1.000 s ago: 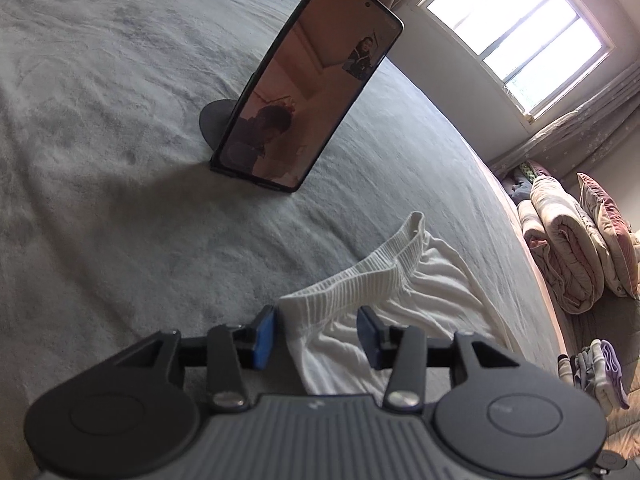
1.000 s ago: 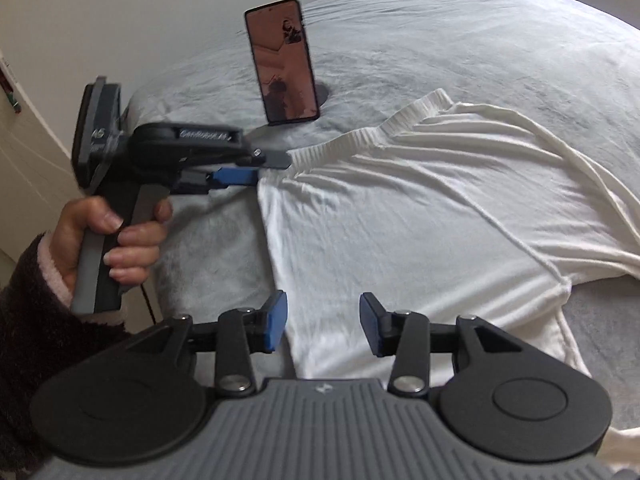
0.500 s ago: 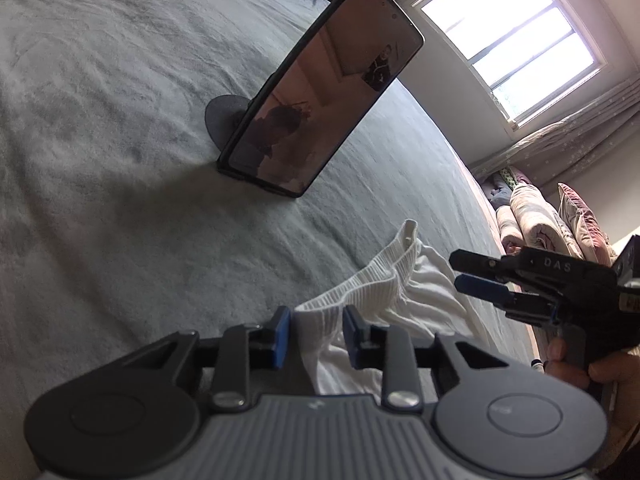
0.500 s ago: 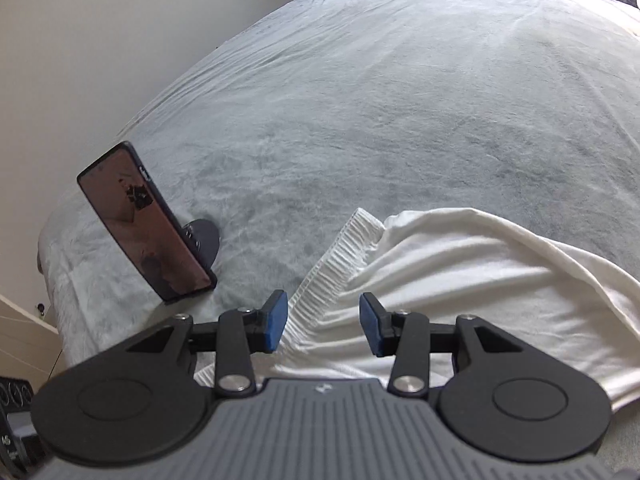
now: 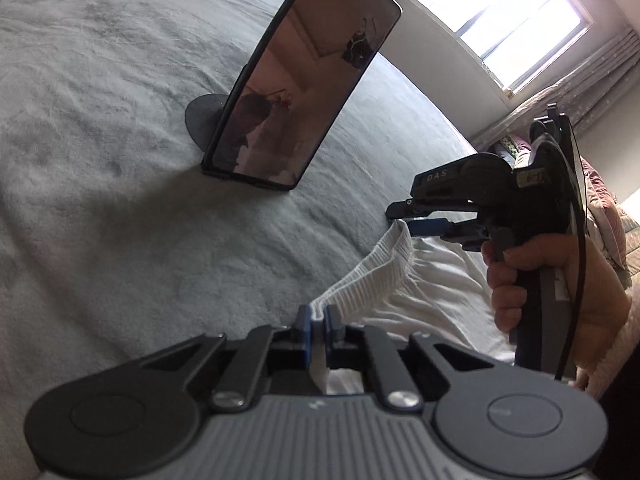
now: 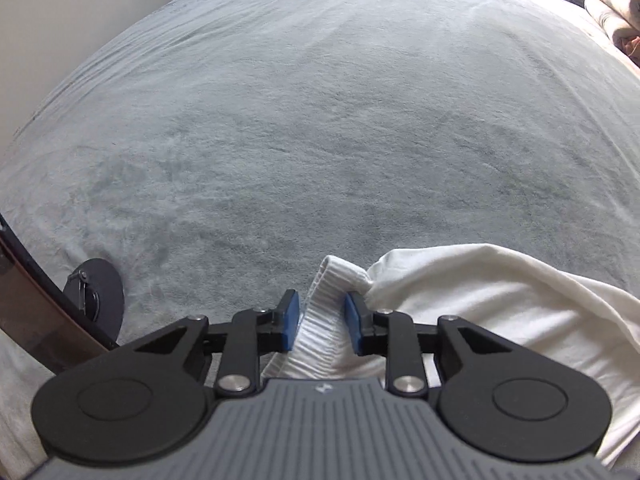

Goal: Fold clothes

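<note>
left gripper (image 5: 316, 326) pinches white garment (image 5: 376, 280) hem.

A home bedroom: a wide bed (image 6: 320, 120) under a grey plush cover fills both views, a sunlit window (image 5: 492, 20) with pale curtains (image 5: 576, 96) sits in the wall behind, and rolled quilts and pillows (image 6: 608, 4) are stacked beside the bed's far edge.

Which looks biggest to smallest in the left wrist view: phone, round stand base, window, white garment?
1. Phone, though nearness inflates it.
2. White garment, partly hidden, so unsure against the phone.
3. Window.
4. Round stand base, mostly behind the phone.
</note>
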Available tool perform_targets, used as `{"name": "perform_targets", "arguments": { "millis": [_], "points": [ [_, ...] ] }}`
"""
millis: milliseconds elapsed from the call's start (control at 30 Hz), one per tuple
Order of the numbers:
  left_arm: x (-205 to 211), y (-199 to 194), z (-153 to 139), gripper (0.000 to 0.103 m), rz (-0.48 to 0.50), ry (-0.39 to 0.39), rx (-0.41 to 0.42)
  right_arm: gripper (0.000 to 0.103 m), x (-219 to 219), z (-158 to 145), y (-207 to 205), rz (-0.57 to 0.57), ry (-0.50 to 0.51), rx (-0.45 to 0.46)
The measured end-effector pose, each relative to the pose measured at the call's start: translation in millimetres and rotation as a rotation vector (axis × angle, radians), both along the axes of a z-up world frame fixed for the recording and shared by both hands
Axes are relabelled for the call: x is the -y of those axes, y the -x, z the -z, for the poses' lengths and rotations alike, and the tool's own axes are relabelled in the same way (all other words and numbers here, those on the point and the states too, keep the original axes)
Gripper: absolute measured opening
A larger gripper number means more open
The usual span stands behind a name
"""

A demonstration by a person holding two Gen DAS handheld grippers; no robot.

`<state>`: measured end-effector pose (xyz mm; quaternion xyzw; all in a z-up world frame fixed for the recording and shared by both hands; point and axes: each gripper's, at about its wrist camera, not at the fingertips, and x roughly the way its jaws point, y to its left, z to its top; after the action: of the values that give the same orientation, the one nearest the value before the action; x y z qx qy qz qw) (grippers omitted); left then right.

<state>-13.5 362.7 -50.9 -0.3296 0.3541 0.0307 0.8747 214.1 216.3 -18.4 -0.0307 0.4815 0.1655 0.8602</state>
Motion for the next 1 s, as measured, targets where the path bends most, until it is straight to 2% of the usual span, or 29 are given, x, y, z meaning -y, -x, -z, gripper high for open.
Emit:
{"name": "perform_targets", "arguments": {
  "millis": [100,133,567,733,867,967,1000],
  "points": [
    [3.2,1.1,-2.9,0.005,-0.010,-0.032,0.002,0.012,-7.1,-3.9,5.8,-0.014,0.038,0.055],
    [3.5,2.1,-4.1,0.005,-0.015,-0.038,0.007,0.011,-8.4,-5.7,7.1,-0.019,0.042,0.072],
    [-5.5,15.8,-21.5,0.005,-0.108,-0.103,0.067,0.007,-16.4,-25.6,8.2,-0.083,-0.085,0.157],
    [-8.7,7.3,-13.1,0.005,-0.097,-0.102,-0.002,0.008,-20.3,-16.4,5.0,-0.113,-0.096,0.123],
    [-8.9,5.6,-12.4,0.007,-0.108,-0.092,-0.021,0.016,-16.5,-10.2,3.8,-0.140,-0.107,0.087],
    [-7.8,9.6,-20.6,0.018,-0.131,-0.104,0.019,0.021,-5.0,-17.6,4.6,-0.162,-0.129,0.070],
    [-7.3,11.0,-23.6,0.027,-0.138,-0.109,0.033,0.032,-1.2,-20.1,4.9,-0.170,-0.136,0.065]
  ]
}}
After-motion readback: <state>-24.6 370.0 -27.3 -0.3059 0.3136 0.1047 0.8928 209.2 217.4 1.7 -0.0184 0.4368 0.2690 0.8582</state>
